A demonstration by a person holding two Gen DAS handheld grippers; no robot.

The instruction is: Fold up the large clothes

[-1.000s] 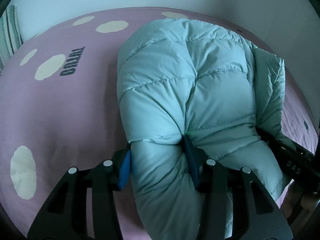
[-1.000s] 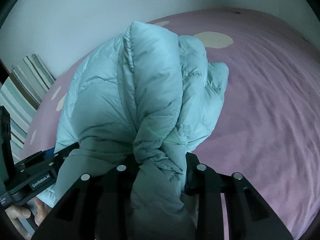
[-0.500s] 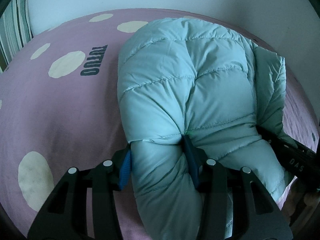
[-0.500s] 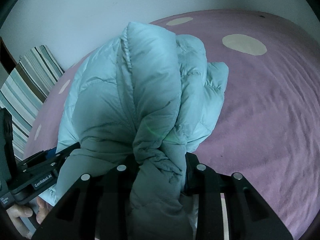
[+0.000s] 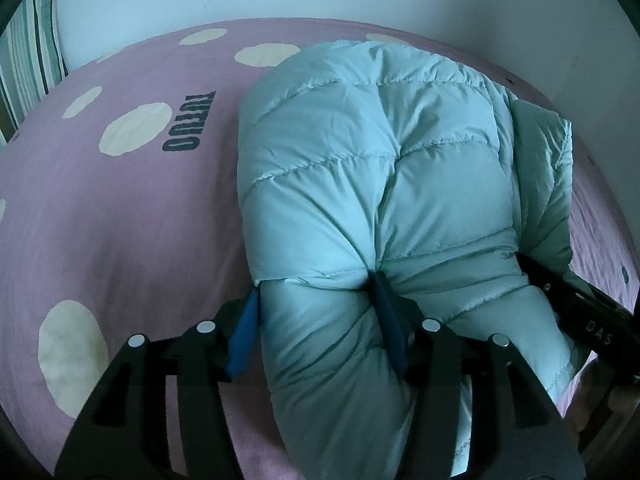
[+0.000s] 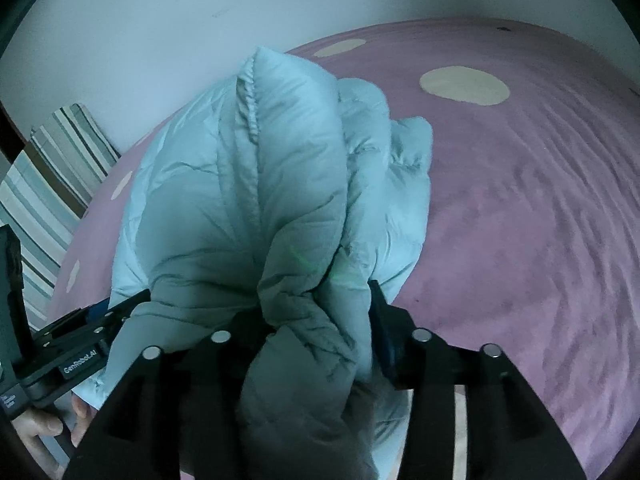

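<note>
stage: fold laid down | jacket [image 5: 372,184]: doubled over in a puffy bundle on the bed [image 5: 120,216], near edge | left gripper [image 5: 316,320], right gripper [image 6: 316,320]: jaws just been opening, padding between them, pads touching | left: let go, flatten bundle
</note>
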